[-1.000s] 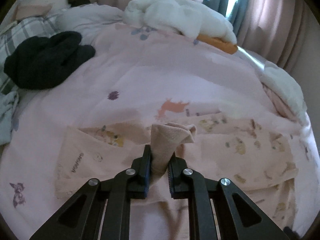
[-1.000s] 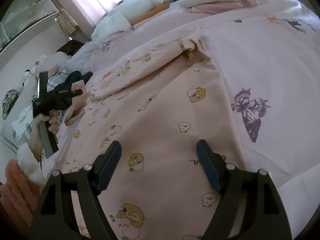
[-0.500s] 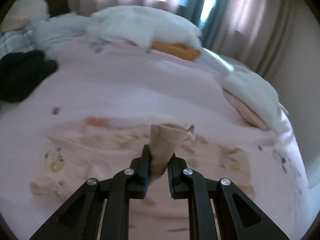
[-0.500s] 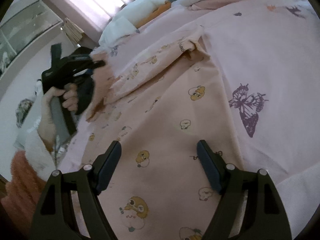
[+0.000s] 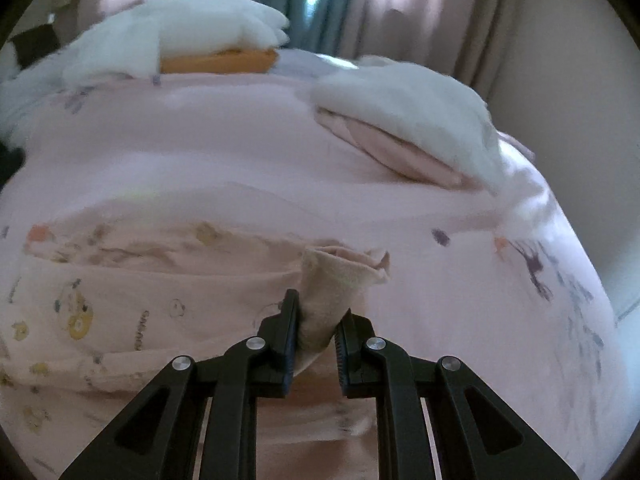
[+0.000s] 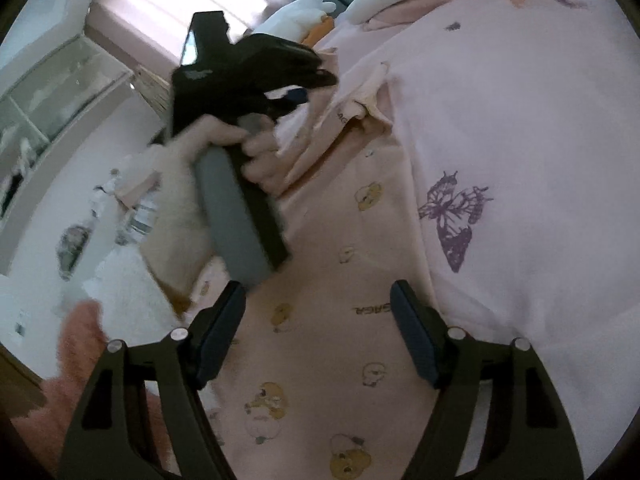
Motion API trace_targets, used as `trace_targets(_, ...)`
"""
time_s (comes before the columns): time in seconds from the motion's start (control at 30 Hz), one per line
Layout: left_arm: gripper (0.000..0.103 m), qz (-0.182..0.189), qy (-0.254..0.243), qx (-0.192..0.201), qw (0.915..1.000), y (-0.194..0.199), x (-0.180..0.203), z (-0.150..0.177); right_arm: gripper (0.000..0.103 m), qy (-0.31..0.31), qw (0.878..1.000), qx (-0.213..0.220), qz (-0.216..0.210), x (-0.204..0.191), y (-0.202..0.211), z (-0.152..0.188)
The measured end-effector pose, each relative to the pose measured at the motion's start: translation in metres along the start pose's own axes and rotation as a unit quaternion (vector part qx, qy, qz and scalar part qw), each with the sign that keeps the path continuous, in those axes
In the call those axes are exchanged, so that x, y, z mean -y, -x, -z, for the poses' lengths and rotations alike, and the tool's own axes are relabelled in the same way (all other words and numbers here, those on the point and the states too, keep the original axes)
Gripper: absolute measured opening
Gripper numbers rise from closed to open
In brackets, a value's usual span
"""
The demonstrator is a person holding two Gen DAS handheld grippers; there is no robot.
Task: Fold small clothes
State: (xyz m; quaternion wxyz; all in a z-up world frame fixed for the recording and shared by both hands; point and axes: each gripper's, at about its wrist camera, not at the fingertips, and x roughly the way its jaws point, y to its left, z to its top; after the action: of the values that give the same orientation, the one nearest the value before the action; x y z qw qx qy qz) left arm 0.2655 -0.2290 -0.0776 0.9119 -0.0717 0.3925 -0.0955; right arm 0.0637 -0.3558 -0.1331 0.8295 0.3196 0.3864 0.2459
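Swung rightward, left gripper (image 5: 316,330) pinches pink garment (image 5: 340,280); right gripper (image 6: 318,328) gapes.

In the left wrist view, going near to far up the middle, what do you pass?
Left gripper shut on the garment's cuff → pink duvet → orange pillow → white blanket → curtains.

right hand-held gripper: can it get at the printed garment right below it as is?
Probably yes. The right hand-held gripper is open over the flat printed garment, nothing between. The left hand-held gripper, holding the garment's cuff, sits up-left, clear of that patch.
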Motion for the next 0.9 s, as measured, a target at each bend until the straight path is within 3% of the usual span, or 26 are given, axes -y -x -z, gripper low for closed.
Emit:
trace_targets(0.13,0.018,0.012,0.001,-0.061,0.9981,-0.021,-0.002,0.005,0.075,-0.002,1.000,-0.004,-0.014,0.003,0.001,-0.001)
trace_targets(0.2,0.030,0.018,0.007,-0.088,0.9959,-0.027,-0.007,0.007,0.075,0.002,1.000,-0.006,-0.014,0.000,0.002,0.000)
trace_targets(0.27,0.053,0.049,0.008,-0.096,0.9941,-0.026,-0.005,0.009,0.076,0.000,1.000,-0.006,-0.019,-0.001,0.003,0.001)
trace_targets(0.37,0.071,0.101,0.012,-0.105,0.9892,-0.015,0.000,0.008,0.076,-0.015,0.999,-0.002,-0.038,0.004,0.002,-0.008)
trace_targets(0.53,0.076,0.142,0.026,-0.119,0.9822,-0.001,0.001,0.003,0.078,-0.021,0.998,-0.001,-0.066,0.006,0.009,-0.006)
trace_targets(0.7,0.078,0.198,0.062,-0.139,0.9684,0.027,-0.016,0.013,0.085,-0.009,0.998,-0.005,-0.067,0.000,0.011,-0.004)
trace_targets(0.77,0.085,0.186,0.047,-0.130,0.9728,0.050,-0.022,0.019,0.089,-0.015,0.998,-0.003,-0.062,-0.001,0.013,-0.005)
trace_targets(0.83,0.094,0.147,0.016,-0.100,0.9840,0.082,-0.031,0.030,0.095,-0.026,0.998,0.005,-0.062,-0.003,0.018,-0.005)
trace_targets(0.9,0.095,0.109,-0.015,-0.070,0.9915,0.111,-0.040,0.043,0.100,-0.043,0.997,0.017,-0.065,-0.004,0.026,-0.004)
